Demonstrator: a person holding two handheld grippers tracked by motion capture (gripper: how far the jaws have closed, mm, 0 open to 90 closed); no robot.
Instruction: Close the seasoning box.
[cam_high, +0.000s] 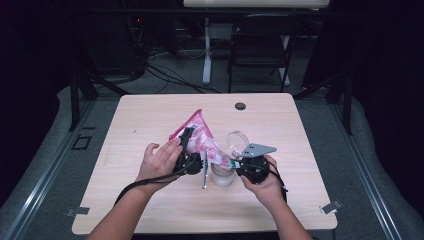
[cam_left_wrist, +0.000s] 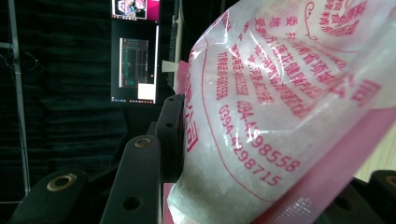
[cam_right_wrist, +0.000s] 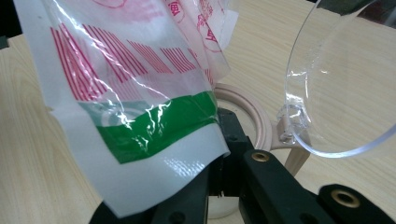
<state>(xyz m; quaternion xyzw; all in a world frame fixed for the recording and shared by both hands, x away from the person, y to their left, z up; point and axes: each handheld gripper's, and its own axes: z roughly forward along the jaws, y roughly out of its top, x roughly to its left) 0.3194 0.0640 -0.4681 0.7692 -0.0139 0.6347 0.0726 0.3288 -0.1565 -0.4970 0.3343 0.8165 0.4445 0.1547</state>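
One pink-and-white plastic bag (cam_high: 200, 137), one jar (cam_high: 223, 175) with one clear hinged lid (cam_high: 237, 139) flipped open, two hands, two tools. That's the whole count on the desk (cam_high: 150, 115), plus one small dark round cap (cam_high: 240, 106) set into the desktop near the far edge, a bit right of centre.

The bag sits around the middle of the desk, a little nearer the near edge than the far one, lifted off the surface. Its long axis runs on a slant: the high end, a pointed corner, aims toward the far edge and slightly left, while the low end comes down toward the jar's mouth on the right. So it's tilted, mouth end down over the jar, bottom end up.

The left tool (cam_high: 187, 150) is clamped across the fat part of the bag. In the left gripper view you can see one black jaw pressed flat into the bulging bag (cam_left_wrist: 280, 116) with its red printed text and phone numbers; the contents look like white granules. The left hand (cam_high: 159, 161) wraps the tool from the left.

The right tool (cam_high: 240, 164) has its jaws squeezed together on the low end of the bag (cam_right_wrist: 140, 116), the part with the green band and red stripes, as the right gripper view shows. The jar's pale rim (cam_right_wrist: 252, 112) is just behind that, with the clear lid (cam_right_wrist: 345, 74) standing up to the right. The right hand (cam_high: 267, 182) holds that tool just right of the jar.

The jar stands upright, just beside both tools, between them.
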